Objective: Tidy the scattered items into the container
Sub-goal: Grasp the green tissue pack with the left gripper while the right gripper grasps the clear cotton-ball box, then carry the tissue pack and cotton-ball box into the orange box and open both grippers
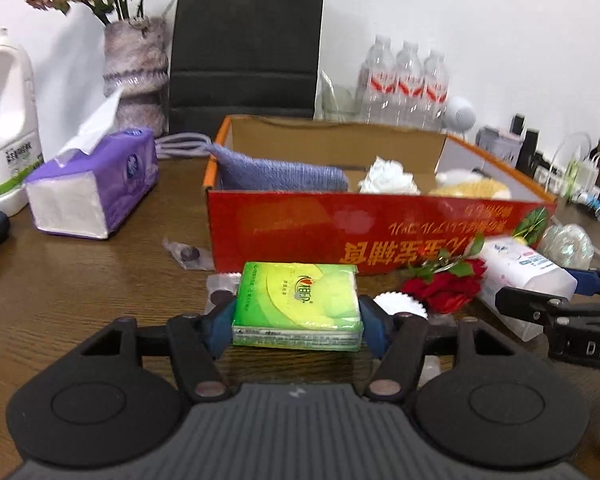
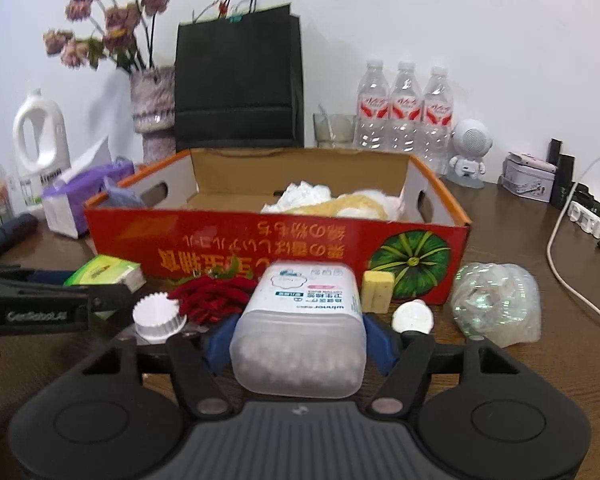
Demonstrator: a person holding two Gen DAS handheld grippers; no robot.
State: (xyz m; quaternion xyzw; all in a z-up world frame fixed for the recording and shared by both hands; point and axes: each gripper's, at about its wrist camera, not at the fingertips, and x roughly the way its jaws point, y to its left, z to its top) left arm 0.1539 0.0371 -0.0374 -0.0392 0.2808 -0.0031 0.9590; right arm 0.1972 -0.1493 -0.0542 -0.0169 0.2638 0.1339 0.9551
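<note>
An open red cardboard box (image 1: 300, 224) (image 2: 220, 236) stands on the wooden desk, holding a purple knit cloth (image 1: 280, 172), white crumpled paper (image 1: 388, 176) and a yellow item. My left gripper (image 1: 298, 314) is shut on a green tissue pack (image 1: 298, 304), also in the right wrist view (image 2: 104, 274), just in front of the box. My right gripper (image 2: 298, 332) is shut on a clear cotton swab box (image 2: 300, 332) (image 1: 520, 276). A red fabric rose (image 1: 444, 284) (image 2: 216, 296) and a white cap (image 2: 156, 320) lie between them.
A yellow sponge (image 2: 376, 290), a white round cap (image 2: 412, 318) and a crumpled plastic bag (image 2: 496, 304) lie right of the swab box. Purple tissue pack (image 1: 96, 192), detergent jug (image 1: 4, 120), vase, black bag (image 1: 244, 40), water bottles (image 2: 404, 112) stand behind.
</note>
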